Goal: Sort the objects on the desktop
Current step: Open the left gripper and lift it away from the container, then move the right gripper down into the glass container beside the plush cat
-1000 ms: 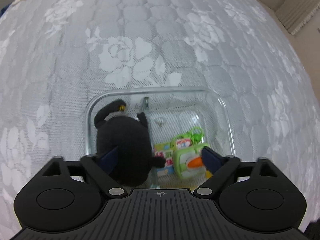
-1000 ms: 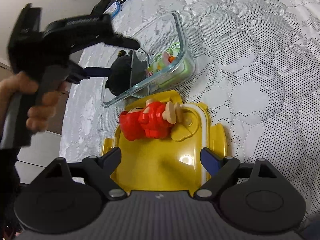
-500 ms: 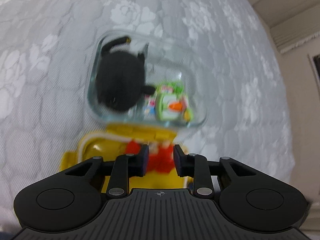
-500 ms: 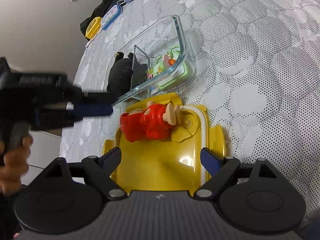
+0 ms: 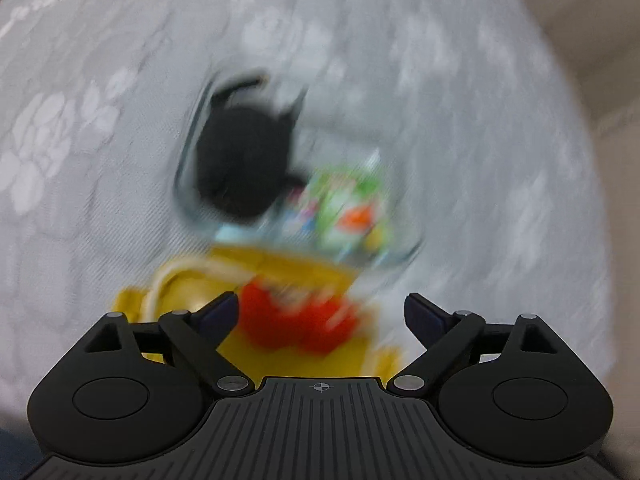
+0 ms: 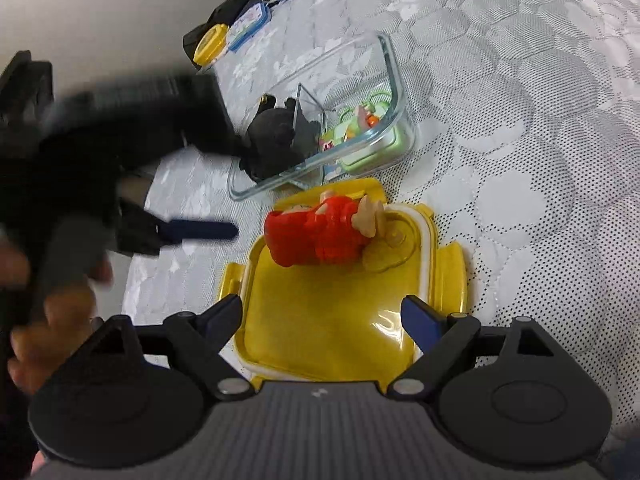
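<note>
Red toy figure (image 6: pixel 320 232): lies on its side on the far half of the yellow lid, its pale head end toward the right; in the left wrist view it is a red blur (image 5: pixel 296 320) just ahead of the left jaws.
Yellow lid (image 6: pixel 332 320): flat on the tabletop, white seal ring around its rim, latch tabs sticking out at the sides; its far edge sits just beside the near wall of the glass container.
Glass container (image 6: pixel 396 92): clear, rectangular, standing beyond the lid, with a clear divider inside.
Black plush toy (image 6: pixel 276 140): fills the left compartment of the container.
Green and multicoloured small toys (image 6: pixel 368 120): packed into the right compartment; details too small to tell.
Left gripper (image 5: pixel 320 312): jaws spread wide, nothing between them, hovering above the near part of the lid with the red figure just ahead; the left wrist view is heavily motion-blurred. In the right wrist view it shows as a dark blur (image 6: pixel 188 228) to the left of the lid, one blue-tipped finger pointing toward the figure, held by a hand (image 6: pixel 52 320).
Right gripper (image 6: pixel 322 320): jaws wide apart, straddling the near half of the lid, gripping nothing.
Tabletop (image 6: pixel 520 160): covered in a grey-white cloth with a floral, hexagon pattern.
Far corner: a small yellow case (image 6: pixel 210 42) and a blue-edged tag (image 6: pixel 250 24) lie near dark fabric.
</note>
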Tool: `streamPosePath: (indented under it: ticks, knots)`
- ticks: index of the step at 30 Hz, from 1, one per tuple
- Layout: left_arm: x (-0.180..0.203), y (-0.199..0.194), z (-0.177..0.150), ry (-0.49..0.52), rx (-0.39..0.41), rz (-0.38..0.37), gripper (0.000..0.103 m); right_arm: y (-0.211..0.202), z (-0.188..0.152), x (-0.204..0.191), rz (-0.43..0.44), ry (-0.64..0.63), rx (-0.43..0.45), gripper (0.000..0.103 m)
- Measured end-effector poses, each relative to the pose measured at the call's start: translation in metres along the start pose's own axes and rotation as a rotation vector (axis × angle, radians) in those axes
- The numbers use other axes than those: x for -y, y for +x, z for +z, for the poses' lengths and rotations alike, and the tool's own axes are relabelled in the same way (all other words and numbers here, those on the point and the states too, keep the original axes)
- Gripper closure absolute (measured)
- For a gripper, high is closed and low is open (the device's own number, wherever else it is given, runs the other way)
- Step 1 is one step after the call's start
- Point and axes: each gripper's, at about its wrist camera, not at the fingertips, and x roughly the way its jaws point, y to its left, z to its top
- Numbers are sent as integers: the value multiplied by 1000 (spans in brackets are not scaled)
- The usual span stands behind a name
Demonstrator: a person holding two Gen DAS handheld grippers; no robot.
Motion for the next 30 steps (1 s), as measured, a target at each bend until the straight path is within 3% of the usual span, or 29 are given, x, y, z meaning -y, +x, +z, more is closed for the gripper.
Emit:
streamPosePath:
  ticks: [2,3,4,5,6,8,9,10,14,19,22,25,27,28,30]
  knots:
    - [17,-4,12,66,35,-25,11,-5,0,4,8,25,18,15]
    - [26,-1,17,110,26,-14,21,-7,1,7,11,42,26,15]
    - [33,4,23,147,14,7,42,-6,1,9,13,57,26,15]
    - [37,9,27,172,4,35,50,-6,2,12,15,71,25,15]
    - [40,12,30,190,3,62,51,-4,3,13,13,81,20,15]
    - [39,15,31,218,-7,96,34,-1,5,16,7,93,11,15]
    - [38,16,29,227,-18,108,14,0,5,16,5,92,9,15]
    - [35,17,23,229,-27,121,9,0,6,16,2,90,7,15]
    - [11,13,-2,175,-59,159,9,0,8,17,26,94,13,15]
    - [-54,12,-27,-196,-98,66,8,-3,10,23,-9,131,46,15]
    - [-74,25,-43,-303,-152,17,8,-7,10,27,-44,154,70,15]
    - [-76,34,-52,-362,-173,-9,8,-7,11,33,-51,183,74,15]
    - [-73,31,-50,-375,-134,-24,8,-6,11,35,-55,191,76,15]
    - [-70,25,-46,-355,-95,-25,8,-7,10,35,-58,193,79,15]
    - [-53,7,-28,-219,10,7,8,-8,9,36,-61,195,85,15]
